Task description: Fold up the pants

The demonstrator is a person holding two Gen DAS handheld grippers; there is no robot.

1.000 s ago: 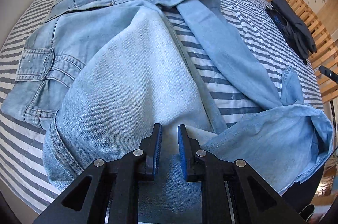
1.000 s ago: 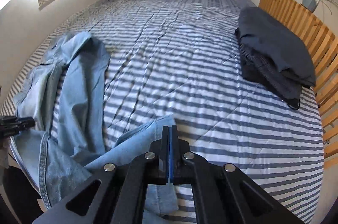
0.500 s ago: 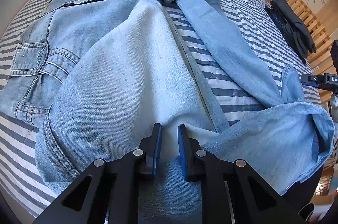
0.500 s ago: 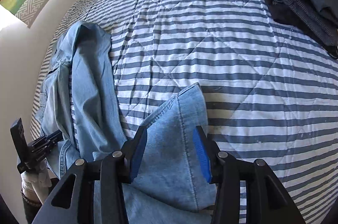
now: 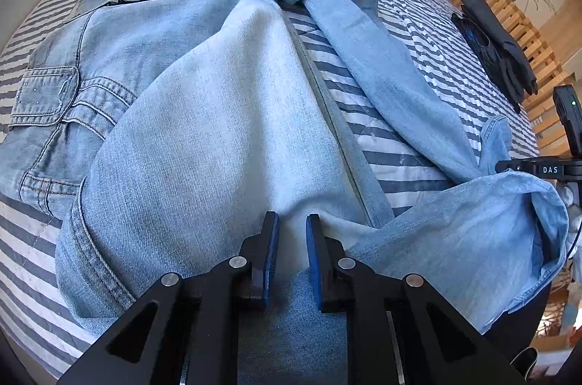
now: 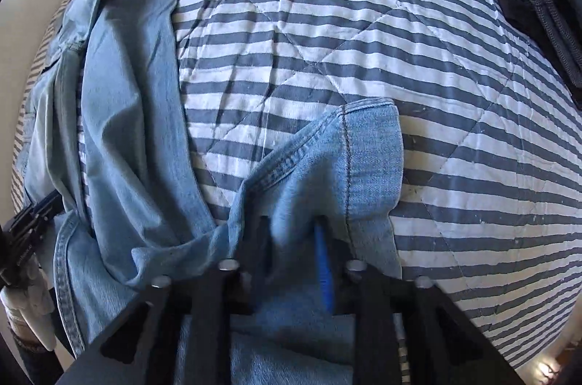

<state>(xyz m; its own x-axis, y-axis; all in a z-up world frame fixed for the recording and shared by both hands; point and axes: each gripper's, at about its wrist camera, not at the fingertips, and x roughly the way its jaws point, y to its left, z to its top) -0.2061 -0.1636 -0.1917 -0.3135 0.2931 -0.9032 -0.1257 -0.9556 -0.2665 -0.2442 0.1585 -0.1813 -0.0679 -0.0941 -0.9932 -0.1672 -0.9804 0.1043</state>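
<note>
Your striped quilt [image 6: 363, 21] carries the light blue jeans [image 5: 203, 130], spread along its near edge. Your left gripper [image 5: 292, 239] pinches a fold of one leg. Your right gripper [image 6: 291, 239] has just been closing and now clamps the other leg near its hem [image 6: 367, 108].
</note>
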